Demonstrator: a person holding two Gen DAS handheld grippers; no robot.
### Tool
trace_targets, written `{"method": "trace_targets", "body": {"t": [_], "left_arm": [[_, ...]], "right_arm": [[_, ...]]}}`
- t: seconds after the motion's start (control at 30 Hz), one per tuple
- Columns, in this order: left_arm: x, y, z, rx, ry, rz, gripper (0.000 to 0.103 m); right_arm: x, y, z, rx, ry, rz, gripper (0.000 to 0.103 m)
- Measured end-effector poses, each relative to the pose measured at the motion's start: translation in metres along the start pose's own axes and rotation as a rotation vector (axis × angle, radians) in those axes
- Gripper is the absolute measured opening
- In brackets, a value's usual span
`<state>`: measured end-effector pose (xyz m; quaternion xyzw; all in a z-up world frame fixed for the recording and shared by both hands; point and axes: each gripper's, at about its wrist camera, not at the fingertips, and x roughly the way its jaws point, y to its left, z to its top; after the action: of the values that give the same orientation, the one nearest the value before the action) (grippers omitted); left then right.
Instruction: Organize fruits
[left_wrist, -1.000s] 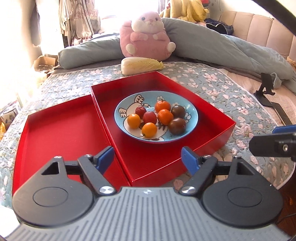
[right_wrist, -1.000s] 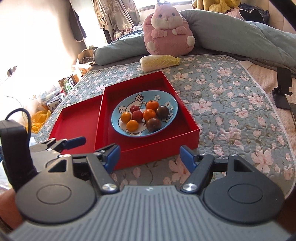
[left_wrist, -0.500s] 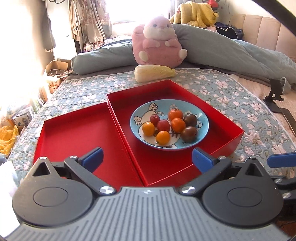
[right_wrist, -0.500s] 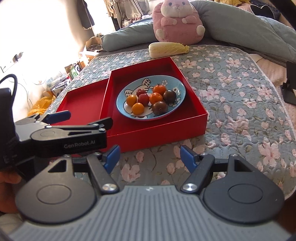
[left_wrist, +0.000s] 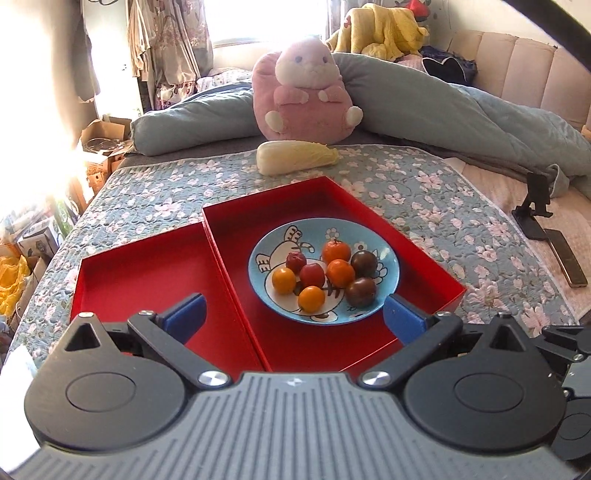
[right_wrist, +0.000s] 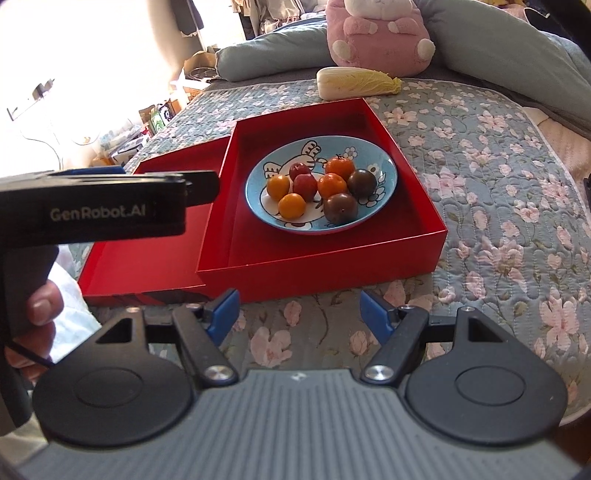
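A blue patterned plate (left_wrist: 388, 258) (right_wrist: 384, 164) holds several small tomatoes: orange (left_wrist: 336, 252), yellow (left_wrist: 311, 298), red (left_wrist: 312, 275) and dark brown (left_wrist: 361, 290). The plate sits in the right red tray (left_wrist: 424, 258) (right_wrist: 413, 206). An empty red tray (left_wrist: 147, 266) (right_wrist: 147, 254) lies beside it on the left. My left gripper (left_wrist: 293, 319) is open and empty, above the trays' near edge. My right gripper (right_wrist: 299, 314) is open and empty over the quilt, in front of the tray. The left gripper's body (right_wrist: 110, 206) shows at the left of the right wrist view.
The trays lie on a floral quilt (left_wrist: 424, 192) on a bed. A napa cabbage (left_wrist: 295, 160) and a pink plush (left_wrist: 306, 96) lie behind them. A phone stand (left_wrist: 535, 206) and a phone (left_wrist: 565, 256) are at the right. Boxes and clutter stand off the left edge.
Both grippers have risen and moved in toward the trays. The left gripper's jaws have opened wider. The fruits and trays have not moved.
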<state>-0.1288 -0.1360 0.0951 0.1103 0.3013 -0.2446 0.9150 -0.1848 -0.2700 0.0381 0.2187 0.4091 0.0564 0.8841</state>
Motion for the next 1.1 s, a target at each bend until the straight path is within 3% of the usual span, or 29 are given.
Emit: {"method": "trace_targets", "body": {"t": [0.23,1.1], "left_arm": [[0.007,-0.005,0.01,0.042,0.009,-0.009,0.103],[0.026,-0.003,0.008,0.027,0.04,-0.021,0.103]], "right_arm": [[0.007,-0.007,0.007,0.021,0.001,-0.01,0.074],[0.024,-0.003,0.011,0.023,0.035,0.015,0.074]]}}
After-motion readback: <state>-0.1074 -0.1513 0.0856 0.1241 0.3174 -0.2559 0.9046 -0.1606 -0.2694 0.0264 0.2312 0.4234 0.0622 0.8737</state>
